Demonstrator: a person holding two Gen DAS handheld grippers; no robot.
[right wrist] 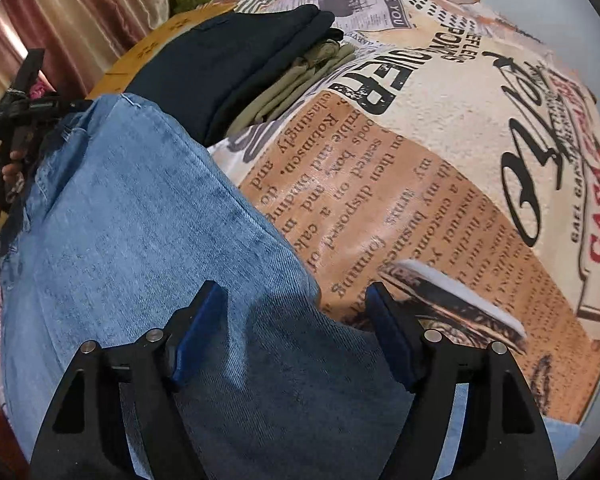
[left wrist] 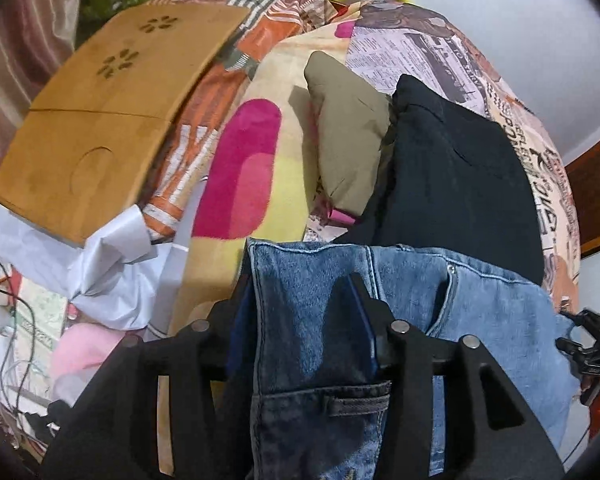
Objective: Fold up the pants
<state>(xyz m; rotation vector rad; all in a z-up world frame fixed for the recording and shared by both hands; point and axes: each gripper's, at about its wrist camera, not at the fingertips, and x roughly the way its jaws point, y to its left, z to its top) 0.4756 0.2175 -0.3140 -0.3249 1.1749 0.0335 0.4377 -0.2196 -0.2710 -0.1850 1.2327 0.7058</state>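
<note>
The left tool (left wrist: 306,312) has its fingers closed in on the waistband end of the blue jeans (left wrist: 324,320): denim fills the gap between the pads, with a belt loop and pocket edge showing just below the grip, so it seems pinched firmly on the cloth. The right tool (right wrist: 296,332) is spread wide over the other end of the same jeans (right wrist: 140,220); the fabric lies between and beneath its blue pads, which seem not to bear on it, so it appears to grip nothing. The jeans lie lengthwise on the bed, on a bedspread (right wrist: 440,184) printed like newspaper, and look already doubled leg over leg. Just beyond them, touching or overlapping their far edge, sits a folded dark pair of pants (left wrist: 460,176) on top of a folded olive pair (left wrist: 348,136). A wooden lap desk (left wrist: 112,112) rests farther off on the bed, beside white crumpled paper or cloth (left wrist: 100,264). I judge the step in hand to be a fold across the length, with one end caught and the other not yet taken. The next move probably calls for the right tool to close on its end of the denim, so both ends can be lifted evenly and brought together without the layers slipping apart.
</note>
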